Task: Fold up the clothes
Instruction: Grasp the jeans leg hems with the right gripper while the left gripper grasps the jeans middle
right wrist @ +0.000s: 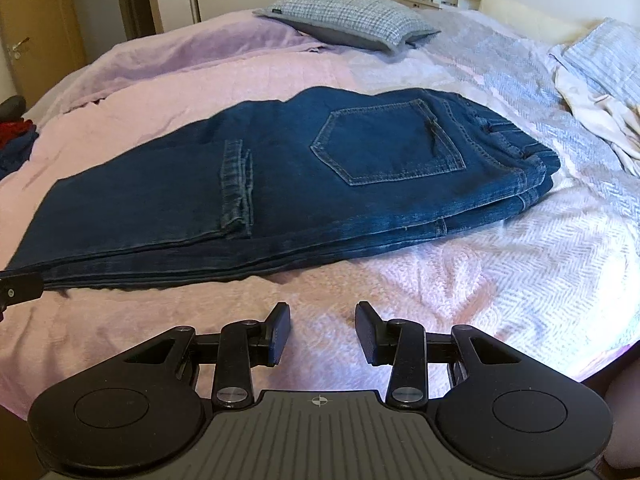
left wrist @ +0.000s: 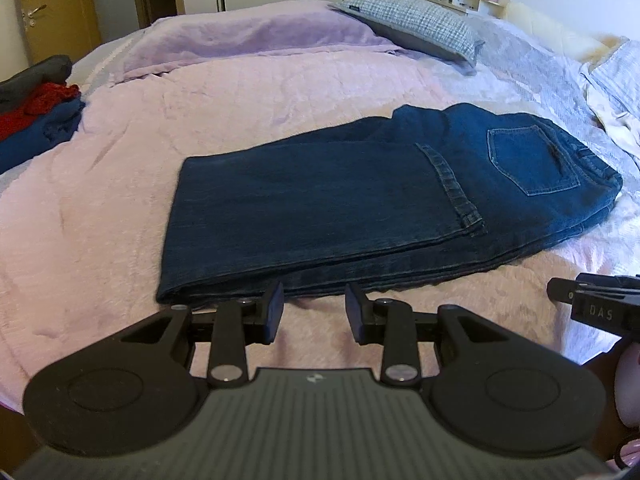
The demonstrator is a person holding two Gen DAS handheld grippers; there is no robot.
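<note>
Presently, the fingers [left wrist: 275, 307] of the left gripper [left wrist: 314, 310] are seen parted, with nothing held between them; only pink bedspread [left wrist: 100, 208] shows in the gap. Their tips are placed just short of the near folded edge of the jeans [left wrist: 340, 200], and contact cannot be confirmed. The right gripper [right wrist: 323, 332] is likewise found with its fingers [right wrist: 280, 330] spread and empty, positioned over the bedspread [right wrist: 400, 300], near the jeans [right wrist: 280, 176] but apart from them. The jeans are laid flat on the bed, folded lengthwise and doubled over, with a back pocket [right wrist: 388, 142] facing up and the hems [right wrist: 236, 188] lying across the middle. Further out, a grey checked pillow [left wrist: 412, 24] is noted at the head of the bed, red and blue clothing [left wrist: 36, 120] at the left edge, and pale crumpled fabric [right wrist: 600, 120] at the right.
</note>
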